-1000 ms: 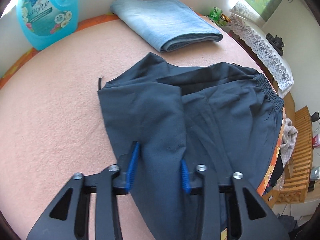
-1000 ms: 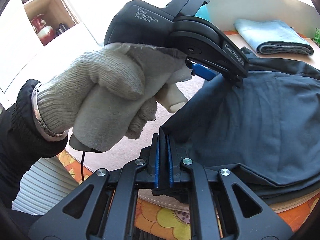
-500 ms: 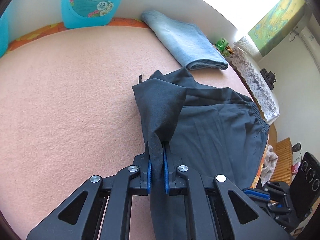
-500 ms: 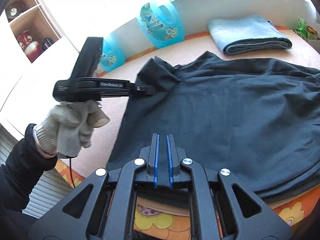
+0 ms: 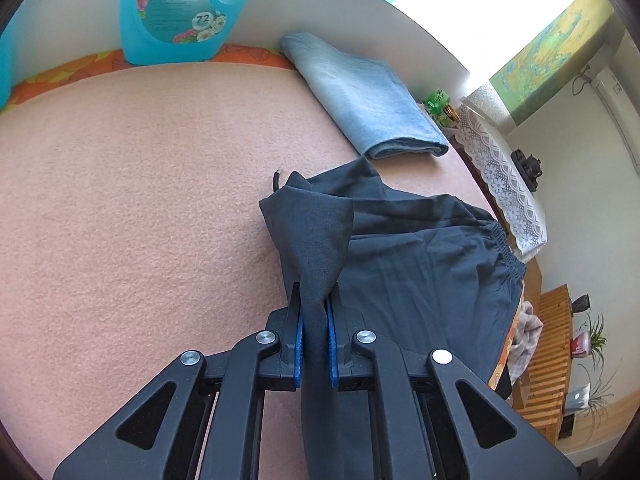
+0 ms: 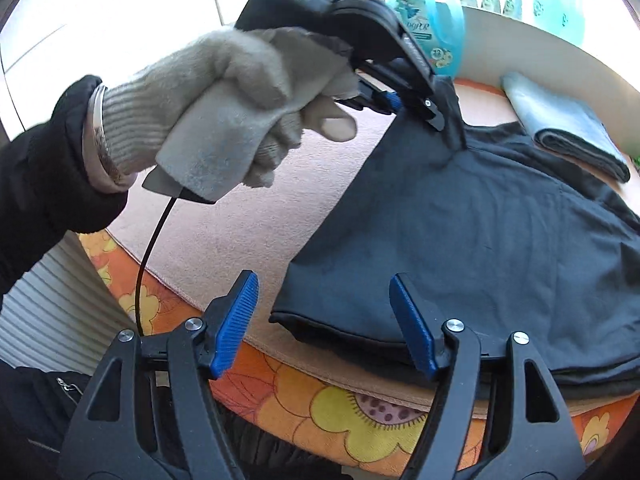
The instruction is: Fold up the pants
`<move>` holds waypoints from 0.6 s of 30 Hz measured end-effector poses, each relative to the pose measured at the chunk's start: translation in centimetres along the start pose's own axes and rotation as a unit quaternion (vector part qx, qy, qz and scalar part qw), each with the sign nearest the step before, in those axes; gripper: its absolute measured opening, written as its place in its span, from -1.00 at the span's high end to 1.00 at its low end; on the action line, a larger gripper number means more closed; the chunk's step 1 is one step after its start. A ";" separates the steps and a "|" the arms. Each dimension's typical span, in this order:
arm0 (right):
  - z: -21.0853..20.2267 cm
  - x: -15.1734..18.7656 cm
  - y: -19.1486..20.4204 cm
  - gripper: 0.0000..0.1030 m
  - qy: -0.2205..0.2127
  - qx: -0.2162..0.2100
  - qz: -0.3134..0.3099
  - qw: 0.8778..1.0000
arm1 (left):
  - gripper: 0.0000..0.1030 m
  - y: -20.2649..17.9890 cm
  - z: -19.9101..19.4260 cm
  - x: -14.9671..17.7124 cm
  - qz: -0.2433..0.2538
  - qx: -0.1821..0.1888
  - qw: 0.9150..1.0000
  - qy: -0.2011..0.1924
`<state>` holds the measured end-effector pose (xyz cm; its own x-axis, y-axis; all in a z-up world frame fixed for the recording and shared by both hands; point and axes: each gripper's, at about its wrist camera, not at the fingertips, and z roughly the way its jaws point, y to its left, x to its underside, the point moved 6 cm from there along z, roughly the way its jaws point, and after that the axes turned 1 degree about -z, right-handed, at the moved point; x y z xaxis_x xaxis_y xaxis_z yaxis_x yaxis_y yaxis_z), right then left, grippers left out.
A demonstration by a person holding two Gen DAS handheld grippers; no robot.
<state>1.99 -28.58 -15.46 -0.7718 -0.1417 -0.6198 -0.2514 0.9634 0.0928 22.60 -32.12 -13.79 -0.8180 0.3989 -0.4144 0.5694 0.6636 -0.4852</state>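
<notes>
My left gripper [image 5: 314, 320] has its jaws clamped on a raised corner of the dark pants [image 5: 420, 268] lying on the pink surface [image 5: 140, 200], while my right gripper [image 6: 324, 320], jaws just sprung apart and empty, should pinch the near hem squarely.

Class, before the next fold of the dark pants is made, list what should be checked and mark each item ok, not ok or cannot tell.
1. Left gripper shut on dark pants: ok.
2. Right gripper holding cloth: not ok; its jaws have just opened, and the hem corner lies between them ungripped.
3. Pink mat bare where the fold might land: ok.
4. Folded blue jeans apart from the pants: ok.
5. Detergent bottle clear of the work: ok.
</notes>
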 end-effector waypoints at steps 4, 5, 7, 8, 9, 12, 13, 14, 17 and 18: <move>1.5 0.6 1.2 -0.38 0.020 0.023 -0.022 0.999 | 0.84 1.5 0.2 -0.8 -0.020 -0.011 1.000 0.004; 1.8 0.8 1.4 -0.38 0.024 0.035 -0.031 0.999 | 0.84 1.9 0.4 -1.0 -0.026 -0.010 1.000 0.009; 2.3 1.2 1.8 -0.38 0.033 0.050 -0.043 0.997 | 0.84 2.6 0.8 -1.2 -0.029 -0.016 0.999 0.007; 2.5 1.4 1.9 -0.38 0.038 0.058 -0.046 0.997 | 0.84 2.8 0.9 -1.3 -0.027 -0.016 0.999 0.007; 2.7 1.6 1.9 -0.36 0.043 0.067 -0.049 0.996 | 0.84 2.8 0.9 -1.3 -0.027 -0.014 1.000 0.005; 2.3 2.0 1.8 -0.19 0.041 0.070 -0.047 0.996 | 0.84 2.8 0.6 -1.5 -0.029 -0.002 1.000 -0.004; 2.1 2.0 1.5 -0.09 0.041 0.074 -0.044 0.995 | 0.84 2.8 0.5 -1.7 -0.028 -0.001 1.000 -0.007; 1.9 2.0 1.3 0.19 0.041 0.079 -0.042 0.995 | 0.84 2.8 0.3 -1.8 -0.028 -0.002 1.000 -0.010; 1.5 1.8 0.8 0.69 0.039 0.075 -0.029 0.996 | 0.84 3.2 -0.4 -2.5 -0.041 0.009 0.999 -0.025; 1.5 1.5 0.4 0.80 0.035 0.073 -0.023 0.996 | 0.84 3.3 -0.6 -2.7 -0.049 0.013 0.998 -0.030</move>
<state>1.63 -28.09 -17.54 -0.8019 -0.1980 -0.5637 -0.2040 0.9775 -0.0531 26.66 -30.63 -13.82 -0.8640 0.2946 -0.4084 0.4896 0.6813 -0.5443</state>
